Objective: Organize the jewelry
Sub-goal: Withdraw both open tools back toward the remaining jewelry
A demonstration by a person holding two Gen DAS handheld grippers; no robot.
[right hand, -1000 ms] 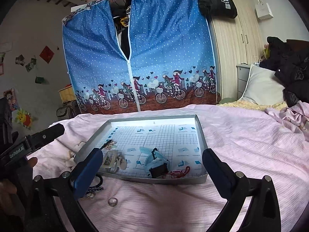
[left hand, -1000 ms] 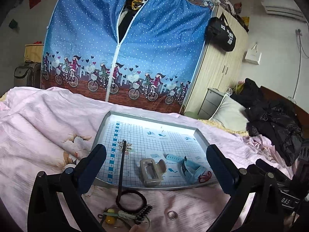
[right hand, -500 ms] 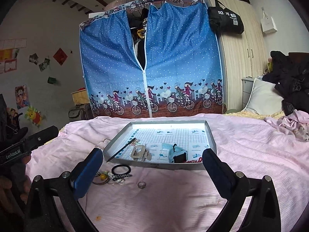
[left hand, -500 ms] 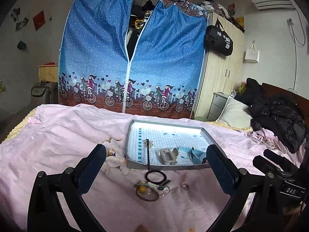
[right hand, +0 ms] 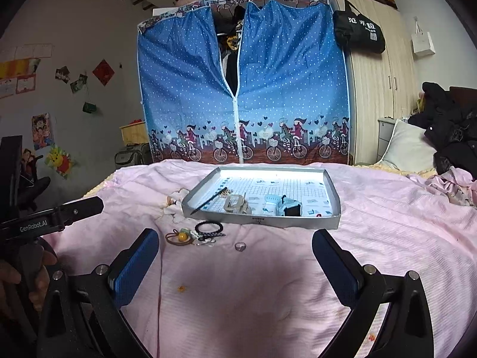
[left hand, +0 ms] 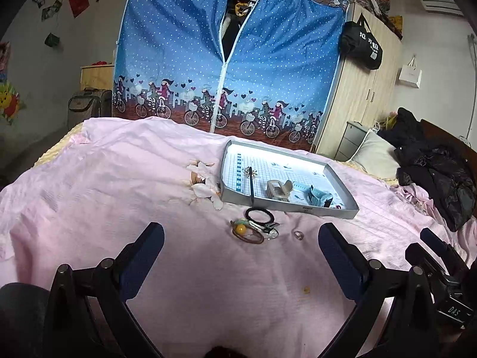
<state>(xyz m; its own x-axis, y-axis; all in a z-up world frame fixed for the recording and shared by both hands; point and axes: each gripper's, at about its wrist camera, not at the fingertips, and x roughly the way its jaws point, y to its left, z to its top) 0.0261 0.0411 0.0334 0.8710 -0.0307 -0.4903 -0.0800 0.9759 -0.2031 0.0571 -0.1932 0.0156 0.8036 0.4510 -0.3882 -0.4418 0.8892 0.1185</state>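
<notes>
Left claw (left hand: 241, 246) and right claw (right hand: 235, 249) both released, empty, hovering over the bed (right hand: 268, 292) well short of the items. Tray (right hand: 335, 200) near the bed's far edge already holds hair stick (right hand: 208, 201), hair clip (right hand: 235, 203), blue watch (right hand: 286, 207). Left on the bedding just before the tray: black hair tie (right hand: 209, 227), brown hair tie with bead (right hand: 179, 236), ring (right hand: 240, 246). Roughly half done

Pink bed (right hand: 268, 283) bears grey tray (right hand: 262, 220); hair ties (right hand: 208, 228) (tangled); ring (right hand: 240, 246).

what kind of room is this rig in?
Almost certainly a home bedroom: the work surface is a bed with a pink quilt, a pillow lies at its side, and a blue zip-front fabric wardrobe stands behind.
</notes>
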